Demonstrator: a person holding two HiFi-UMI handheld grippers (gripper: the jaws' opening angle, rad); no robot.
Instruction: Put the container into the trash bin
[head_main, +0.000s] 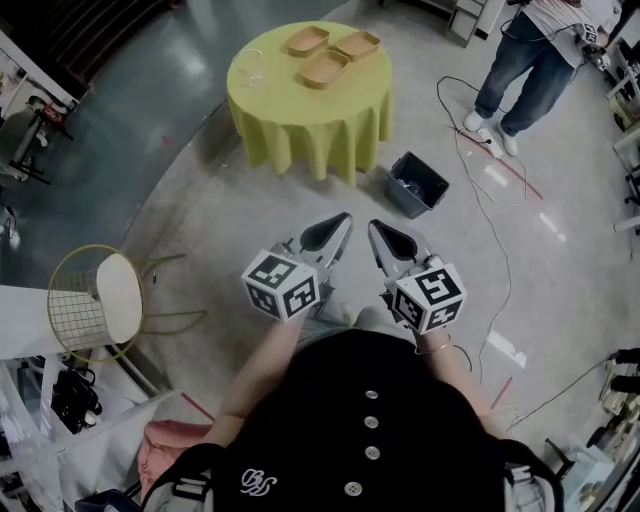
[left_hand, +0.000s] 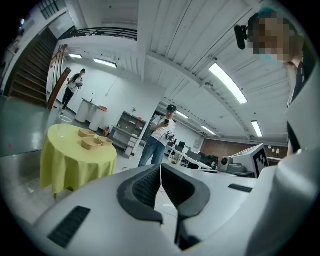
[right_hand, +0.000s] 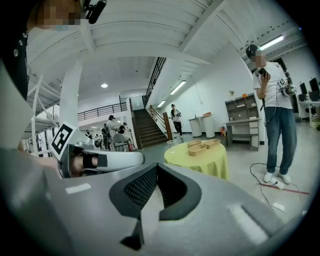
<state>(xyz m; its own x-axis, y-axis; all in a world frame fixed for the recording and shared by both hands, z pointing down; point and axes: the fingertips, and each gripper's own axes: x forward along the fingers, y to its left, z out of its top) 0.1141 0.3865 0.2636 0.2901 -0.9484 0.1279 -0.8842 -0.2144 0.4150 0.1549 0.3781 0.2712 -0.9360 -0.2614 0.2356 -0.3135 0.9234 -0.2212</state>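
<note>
Three shallow tan containers (head_main: 325, 68) sit together on the round desk (head_main: 300, 120), draped in yellow-green cloth and well apart from both grippers. The dark grey rectangular trash bin (head_main: 417, 184) stands on the floor just beside it. The left gripper (head_main: 343, 220) and right gripper (head_main: 376, 228) are both closed on nothing, close to the person's body. This looks like the approach step. Next, one gripper must reach the desk, open, and take a container's rim.

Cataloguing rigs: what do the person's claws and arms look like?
Both the left claw and right claw have pale grey, tapered shells with dark ribbed pads. Each carries a white cube of black square markers. The person wears a black buttoned top and a thin bracelet.
</note>
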